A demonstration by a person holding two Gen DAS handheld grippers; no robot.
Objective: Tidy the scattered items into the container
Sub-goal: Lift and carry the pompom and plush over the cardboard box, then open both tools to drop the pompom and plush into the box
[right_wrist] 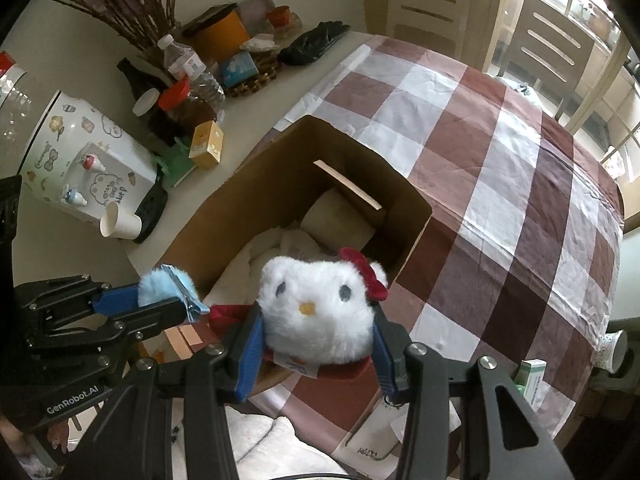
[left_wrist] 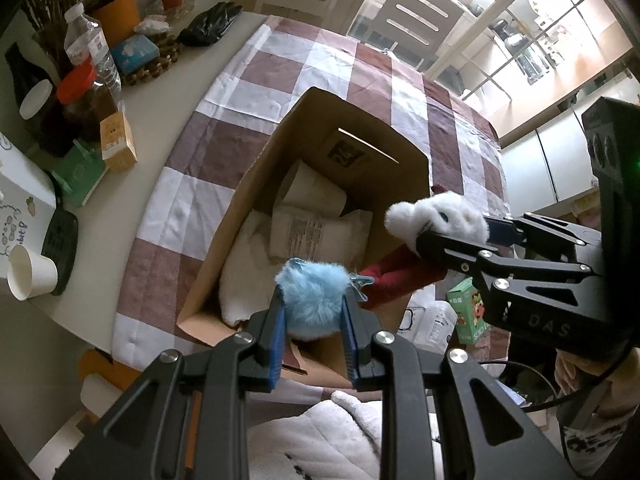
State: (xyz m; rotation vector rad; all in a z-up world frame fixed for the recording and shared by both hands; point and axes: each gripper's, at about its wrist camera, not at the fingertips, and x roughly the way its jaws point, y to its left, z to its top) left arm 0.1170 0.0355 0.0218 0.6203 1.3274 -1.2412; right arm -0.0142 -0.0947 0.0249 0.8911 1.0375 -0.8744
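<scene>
An open cardboard box (left_wrist: 256,184) (right_wrist: 224,208) stands on the checked cloth and holds white soft items and a paper cup (left_wrist: 316,192). My left gripper (left_wrist: 314,320) is shut on a fluffy blue pom-pom hair clip (left_wrist: 312,300) above the box's near end; it also shows in the right wrist view (right_wrist: 168,284). My right gripper (right_wrist: 318,344) is shut on a white cat plush (right_wrist: 316,304) with a red bow and red body, held over the box's near right corner; the plush also shows in the left wrist view (left_wrist: 436,216).
A checked brown and white cloth (right_wrist: 500,168) covers the table. Bottles (left_wrist: 90,48), an orange pot (left_wrist: 116,16), small boxes (left_wrist: 118,142) and a paper cup (left_wrist: 30,274) crowd the left side. A green carton (left_wrist: 468,312) and a clear bag (left_wrist: 430,320) lie right of the box.
</scene>
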